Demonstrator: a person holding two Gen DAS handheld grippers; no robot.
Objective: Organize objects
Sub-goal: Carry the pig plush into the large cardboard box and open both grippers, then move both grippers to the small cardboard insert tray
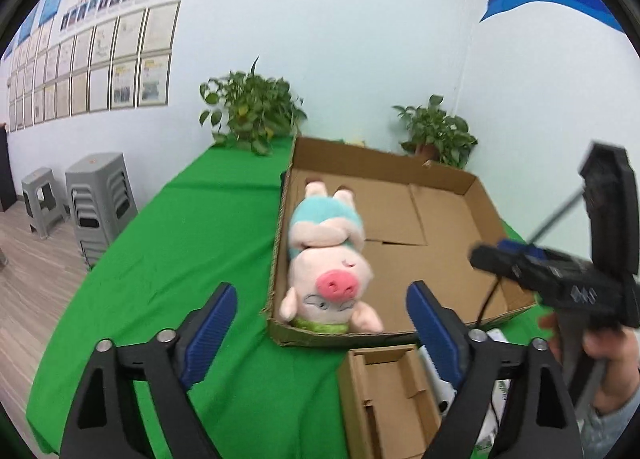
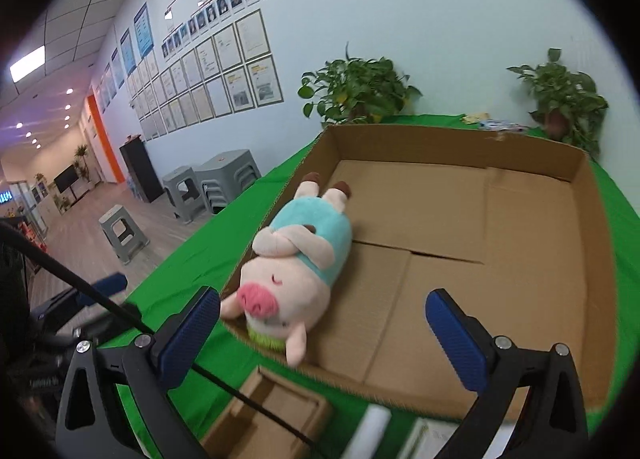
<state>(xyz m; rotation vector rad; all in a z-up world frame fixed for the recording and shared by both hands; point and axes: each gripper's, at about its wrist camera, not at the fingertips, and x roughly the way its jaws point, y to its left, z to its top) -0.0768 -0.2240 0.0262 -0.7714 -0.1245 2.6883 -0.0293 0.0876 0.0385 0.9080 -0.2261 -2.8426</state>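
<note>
1. From my left claw [image 1: 322, 333]: its jaws stand wide and hold nothing. The pig toy [image 1: 326, 259] lies in the cardboard tray [image 1: 404, 163] on the green table [image 1: 168, 251], against the tray's left wall, just ahead of me, snout toward me and feet away. My right claw [image 1: 560, 279] shows at the right edge.
2. From my right claw [image 2: 324, 335]: also wide and empty. The pig toy [image 2: 292, 263] lies ahead and left, so I judge my left claw nearer. A small box [image 2: 272, 419] sits below.
</note>
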